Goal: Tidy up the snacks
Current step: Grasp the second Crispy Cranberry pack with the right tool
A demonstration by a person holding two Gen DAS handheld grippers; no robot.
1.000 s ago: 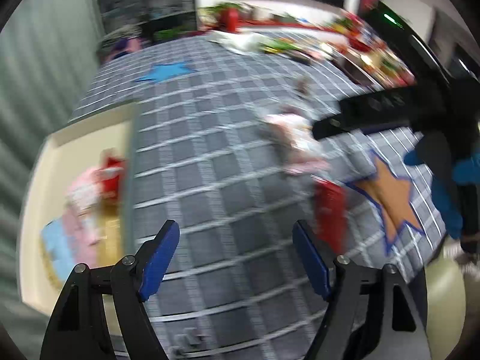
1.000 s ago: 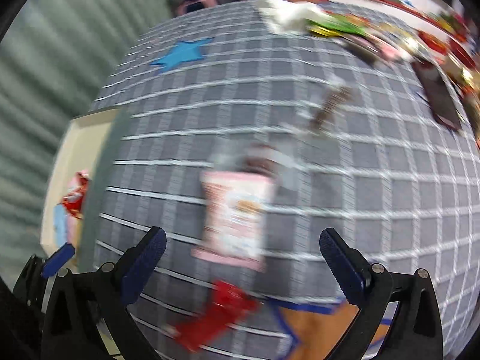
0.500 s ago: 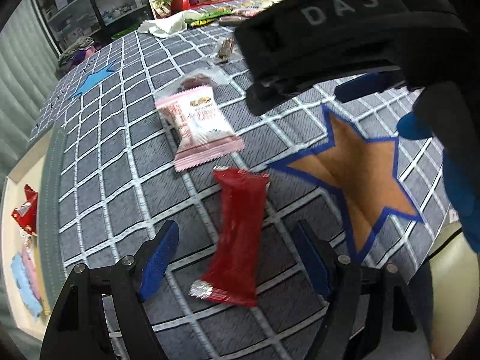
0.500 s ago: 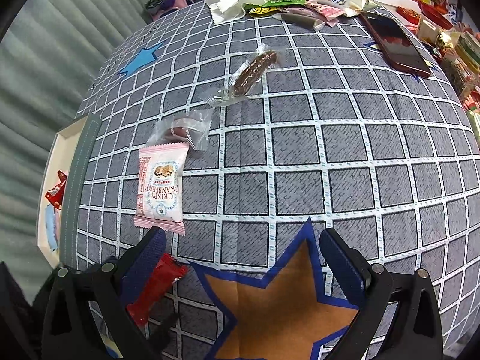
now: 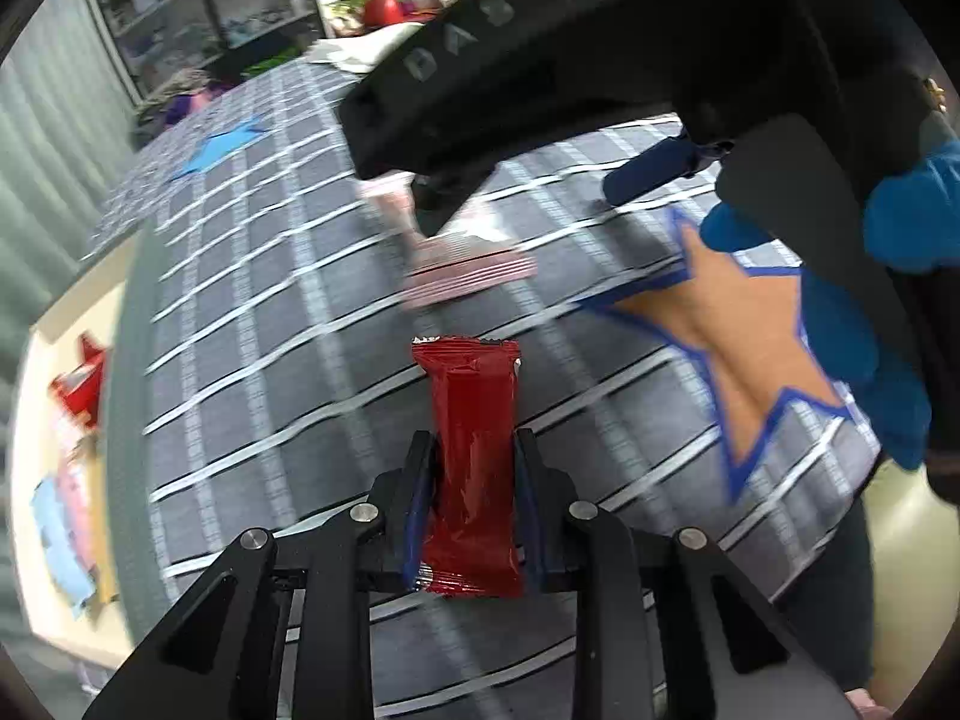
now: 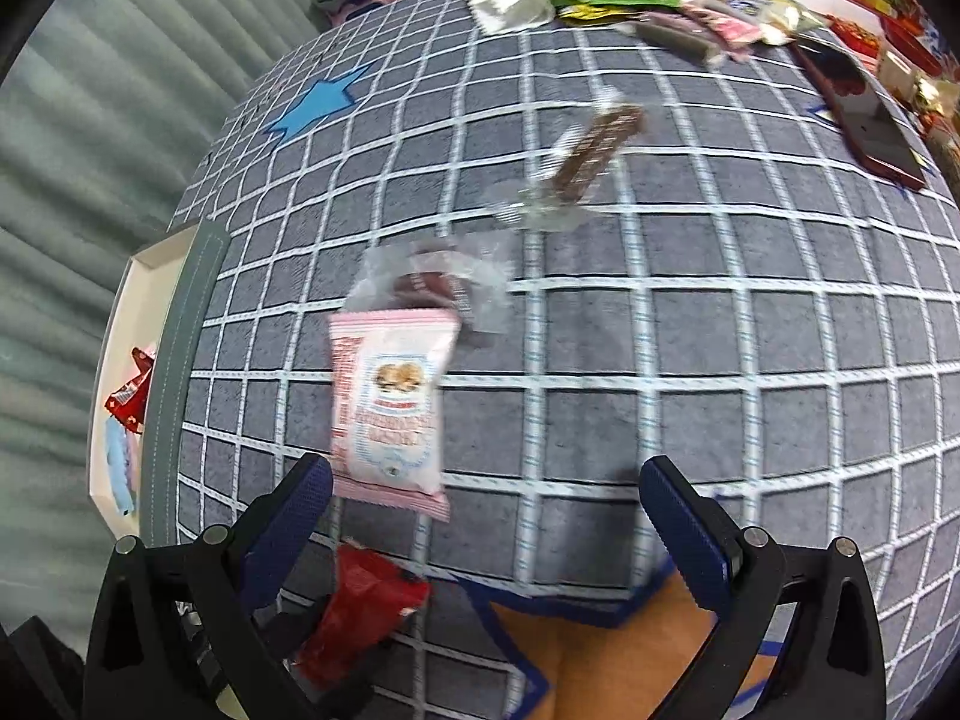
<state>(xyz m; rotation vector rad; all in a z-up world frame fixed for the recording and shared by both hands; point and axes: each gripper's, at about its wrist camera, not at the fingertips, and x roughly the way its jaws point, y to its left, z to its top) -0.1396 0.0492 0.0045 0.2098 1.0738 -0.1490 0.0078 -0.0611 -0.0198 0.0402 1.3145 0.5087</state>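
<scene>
Grey checked tablecloth (image 6: 600, 330) w/ star patches covers the table, loose snacks scattered on it, and a cream tray (image 5: 36, 360) w/ sorted packets sits at the cloth's left edge. What's changed: half a sec ago my left gripper (image 5: 474, 492) was apart over the red snack bar (image 5: 471, 450); its jaws have just been closing and now both blue pads pinch the bar's lower half, wrapper sticking out fwd, so pick looks done. Bar seems at or just off the cloth near the front edge, beside the orange star (image 5: 744, 348); can't tell if it's lifted. My right gripper (image 6: 486, 522) is wide apart, nothing in it, hovering low over the pink cranberry packet (image 6: 390, 408), which lies mid-cloth; left pad just beside its bottom corner. Next, I reckon: carry red bar to tray, right grabs pink one.
</scene>
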